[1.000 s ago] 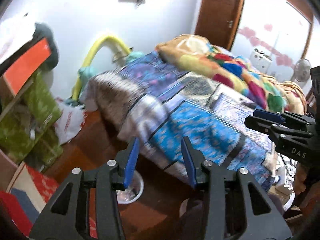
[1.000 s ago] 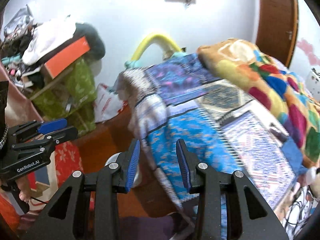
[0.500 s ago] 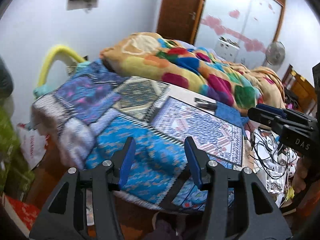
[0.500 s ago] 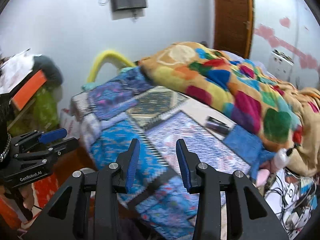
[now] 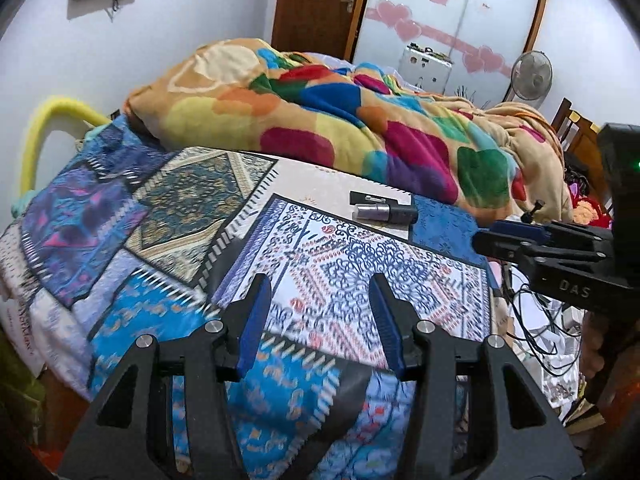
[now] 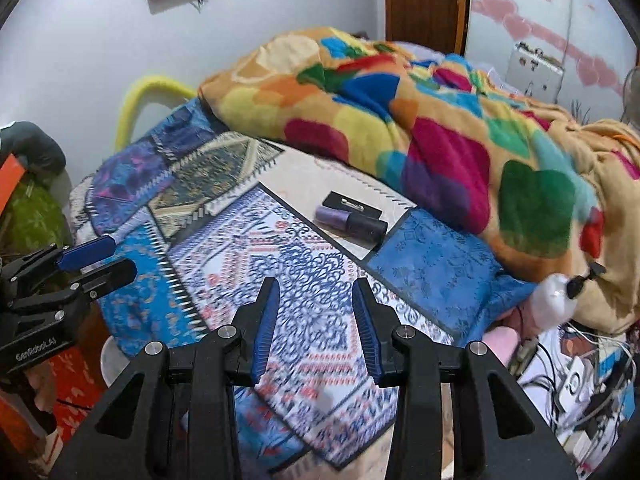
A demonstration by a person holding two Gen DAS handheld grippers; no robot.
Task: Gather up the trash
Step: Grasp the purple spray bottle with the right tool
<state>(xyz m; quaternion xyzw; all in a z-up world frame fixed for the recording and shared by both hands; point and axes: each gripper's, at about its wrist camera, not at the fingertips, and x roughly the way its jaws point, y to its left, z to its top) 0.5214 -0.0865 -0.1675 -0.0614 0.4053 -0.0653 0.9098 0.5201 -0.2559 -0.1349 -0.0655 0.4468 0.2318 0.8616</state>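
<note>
A small purple bottle with a black cap [image 5: 385,213] lies on its side on the patchwork bedspread [image 5: 200,200], against a flat black wrapper [image 5: 378,199]. Both show in the right wrist view too, the bottle [image 6: 351,223] and the wrapper [image 6: 352,203]. My left gripper [image 5: 320,316] is open and empty, above the near part of the bed, short of the bottle. My right gripper [image 6: 314,320] is open and empty, also short of it. Each gripper shows at the edge of the other's view, the right one [image 5: 516,236] and the left one [image 6: 94,258].
A crumpled multicoloured blanket [image 5: 360,120] lies along the far side of the bed. Tangled cables and papers [image 6: 580,376] sit on the floor to the right. A yellow padded bar [image 5: 44,120] stands at the left bed end. A fan [image 5: 530,76] stands by the wardrobe.
Both views have swung up and right from the floor and bed corner onto the bed top. The bottle and wrapper have come into view and now look closer. Both grippers stayed open.
</note>
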